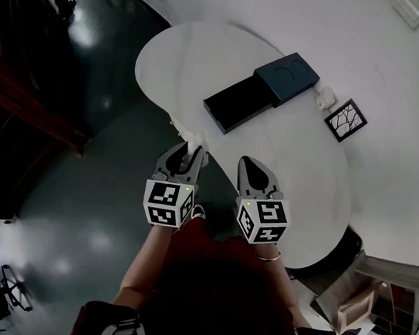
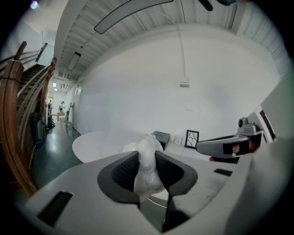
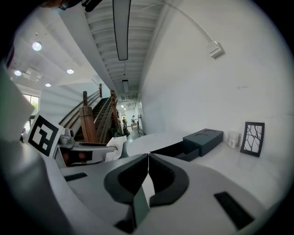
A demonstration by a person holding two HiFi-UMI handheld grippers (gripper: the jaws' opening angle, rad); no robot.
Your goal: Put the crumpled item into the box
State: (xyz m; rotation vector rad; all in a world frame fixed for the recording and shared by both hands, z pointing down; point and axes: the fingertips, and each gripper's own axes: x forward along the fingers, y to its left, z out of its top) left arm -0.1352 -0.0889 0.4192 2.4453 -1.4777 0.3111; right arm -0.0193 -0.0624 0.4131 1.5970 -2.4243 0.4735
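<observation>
Nearest, the left claw (image 2: 147,158) is closed on the crumpled item (image 2: 148,167), a white, filmy wad pinched between the pads with much of its bulk puffing out beyond the tips. It hangs over the near left edge of the worktop (image 1: 295,176), well short of the box (image 1: 237,104). That is the first risk. The wad looks light and slick, and a pinch on only part of it could let it slide free on the way. From here it would likely fall to the floor, not onto the worktop. Just to the right, the right claw (image 1: 252,168) is empty, its jaws pressed together. It lies alongside the path, so a sideways swing could knock the wad.

Farther on, the box's dark open tray runs toward the far right, with its lid (image 1: 287,77) touching the far end. The opening looks shallow, so a springy wad released from too high could bounce or unfold over the rim. Filmy material may also cling to a pad when the claw opens. Coming in low risks shoving the box toward the small cup (image 1: 326,98) and picture frame (image 1: 345,120) beyond.
</observation>
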